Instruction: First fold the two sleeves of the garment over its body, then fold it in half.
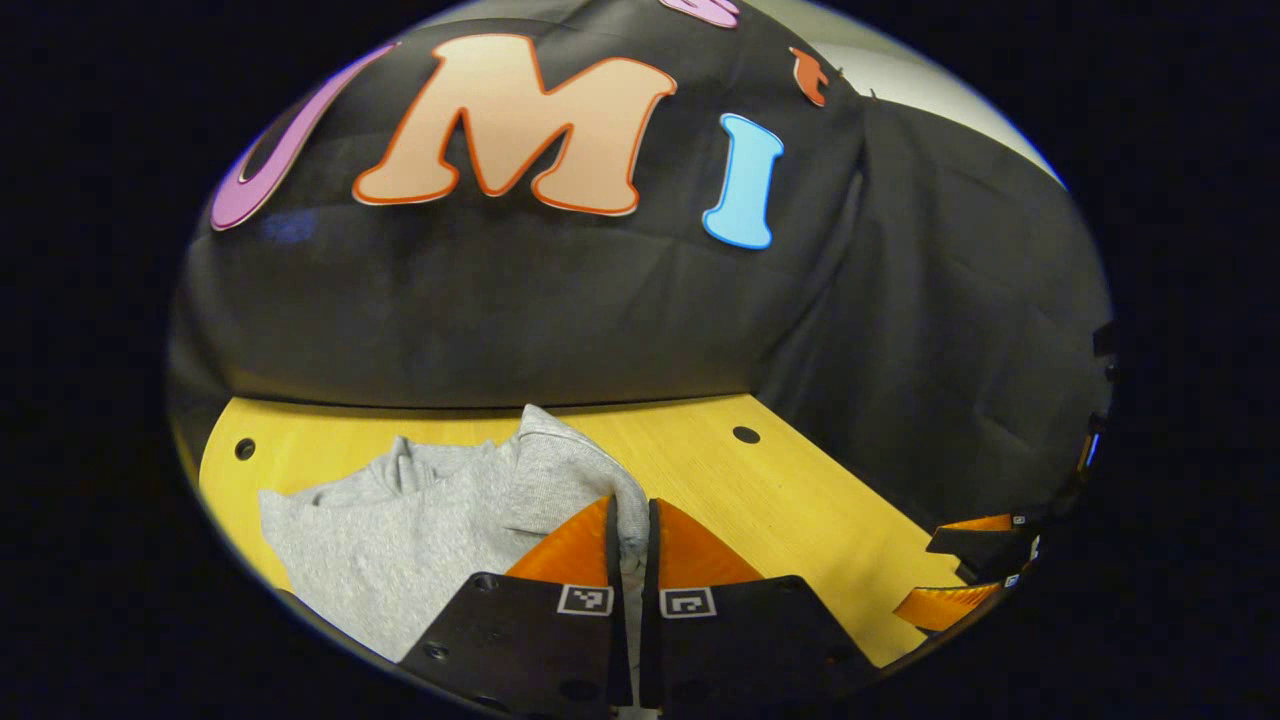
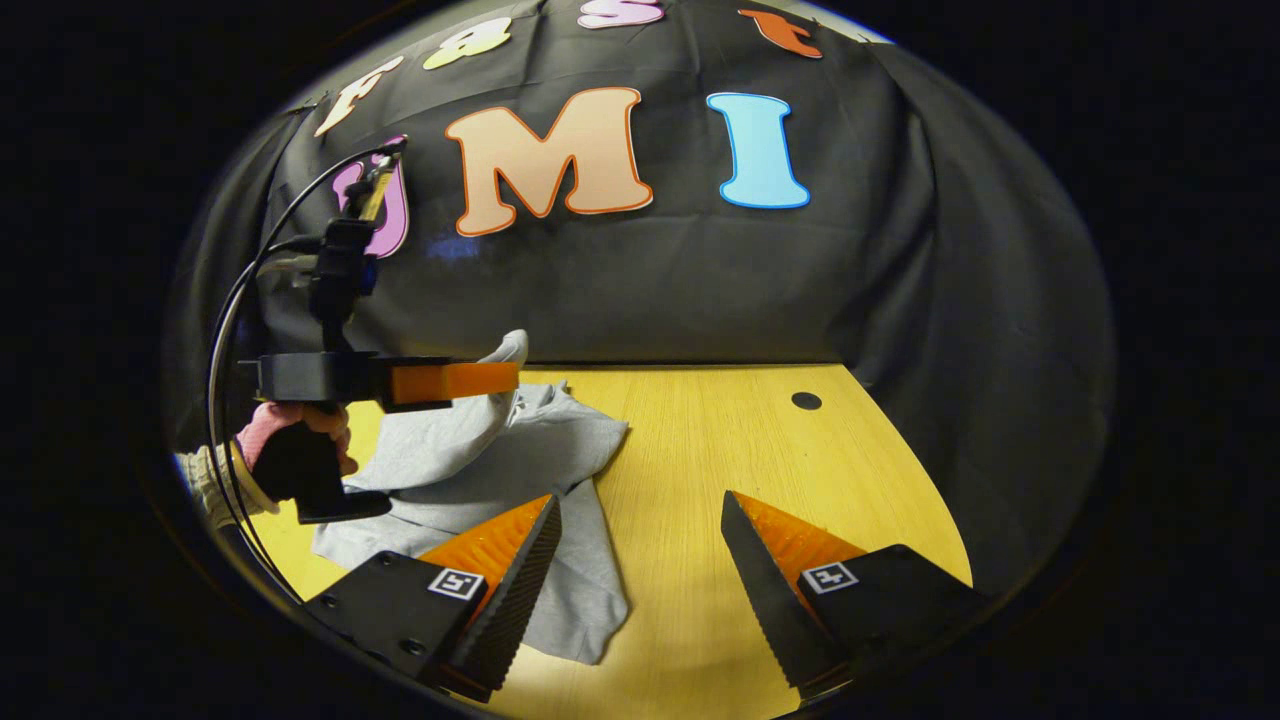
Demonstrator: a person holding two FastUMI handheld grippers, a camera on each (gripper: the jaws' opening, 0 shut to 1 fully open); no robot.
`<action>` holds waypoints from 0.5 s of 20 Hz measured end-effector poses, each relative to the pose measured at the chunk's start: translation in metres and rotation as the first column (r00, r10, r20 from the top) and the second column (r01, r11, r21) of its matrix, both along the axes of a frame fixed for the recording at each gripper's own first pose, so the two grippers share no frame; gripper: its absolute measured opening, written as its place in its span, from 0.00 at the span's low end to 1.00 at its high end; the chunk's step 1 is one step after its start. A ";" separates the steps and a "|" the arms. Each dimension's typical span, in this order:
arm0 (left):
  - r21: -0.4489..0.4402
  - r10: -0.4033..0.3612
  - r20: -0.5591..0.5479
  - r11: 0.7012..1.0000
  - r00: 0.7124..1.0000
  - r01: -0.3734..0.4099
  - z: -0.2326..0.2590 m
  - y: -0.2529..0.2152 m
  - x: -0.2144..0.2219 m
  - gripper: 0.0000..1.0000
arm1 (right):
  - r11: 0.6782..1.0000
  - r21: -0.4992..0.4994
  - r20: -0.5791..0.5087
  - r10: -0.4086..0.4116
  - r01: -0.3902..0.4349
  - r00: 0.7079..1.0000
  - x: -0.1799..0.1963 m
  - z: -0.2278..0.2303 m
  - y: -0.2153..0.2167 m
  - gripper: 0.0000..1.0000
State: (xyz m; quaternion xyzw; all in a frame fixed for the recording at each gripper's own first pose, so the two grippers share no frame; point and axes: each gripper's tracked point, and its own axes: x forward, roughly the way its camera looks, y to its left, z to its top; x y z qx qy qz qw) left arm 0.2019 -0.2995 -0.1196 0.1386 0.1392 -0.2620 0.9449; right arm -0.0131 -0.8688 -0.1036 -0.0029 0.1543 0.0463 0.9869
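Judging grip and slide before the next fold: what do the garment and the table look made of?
The garment looks like soft heathered grey knit, probably cotton jersey or fleece: matte, flecked, draping in loose folds where the left gripper pinches it. The table looks like pale yellow wood or wood-grain laminate: fine straight grain lines, a smooth, faintly shiny surface with round holes. Fabric would likely slide easily.

A: How much of the grey garment [image 1: 420, 530] can you make out in the left gripper view?

B: Its near part is hidden behind the left tool [image 1: 630, 545], and the fold caught there vanishes between the fingers.

A: And in the right gripper view?

B: The garment's left edge is covered by the hand [image 2: 290, 440] and tool body in front. The right tool [image 2: 640, 545] hides its near corner.
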 end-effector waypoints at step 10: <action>-0.002 -0.035 -0.029 0.999 0.999 0.035 -0.030 -0.018 0.023 0.77 | 1.000 -0.018 -0.066 -0.010 0.009 0.998 0.003 -0.033 -0.008 0.99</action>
